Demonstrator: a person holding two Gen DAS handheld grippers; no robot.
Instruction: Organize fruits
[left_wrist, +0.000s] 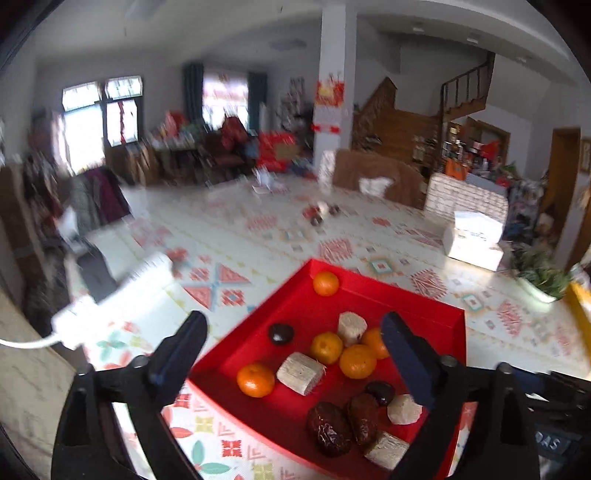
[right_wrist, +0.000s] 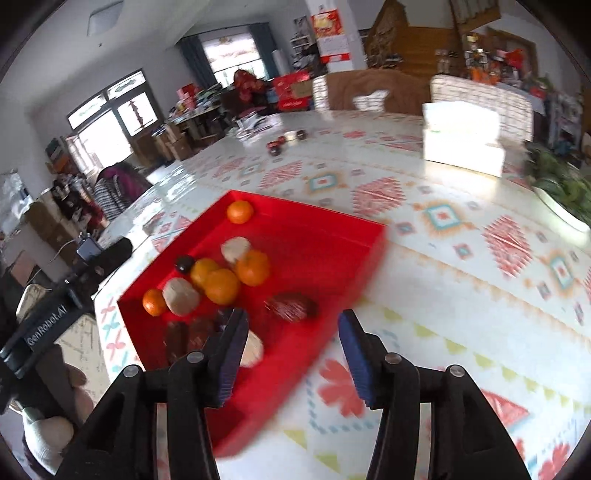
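1. Because the shallow red cardboard tray (left_wrist: 424, 306) holds its fruit in one loose, touching heap, a pick at any piece could nudge its neighbours: the round orange mandarins (left_wrist: 357, 361) sit against the pale cut cane-like chunks (left_wrist: 300, 373), and the wrinkled dark red dates (left_wrist: 328, 428) lie close by at the near corner.
2. While the left gripper (left_wrist: 295, 343) hovers over the heap with its jaws spread wide and nothing between them, a careless descent could roll a mandarin aside.
3. Since the right gripper (right_wrist: 291, 343) is likewise wide apart and empty above the tray's near edge, its finger (right_wrist: 231, 354) could catch the thin wall and shove the tray across the patterned tablecloth (right_wrist: 443, 258).
4. One lone date (right_wrist: 291, 306) looks blurred in the right view, so its exact position is uncertain.
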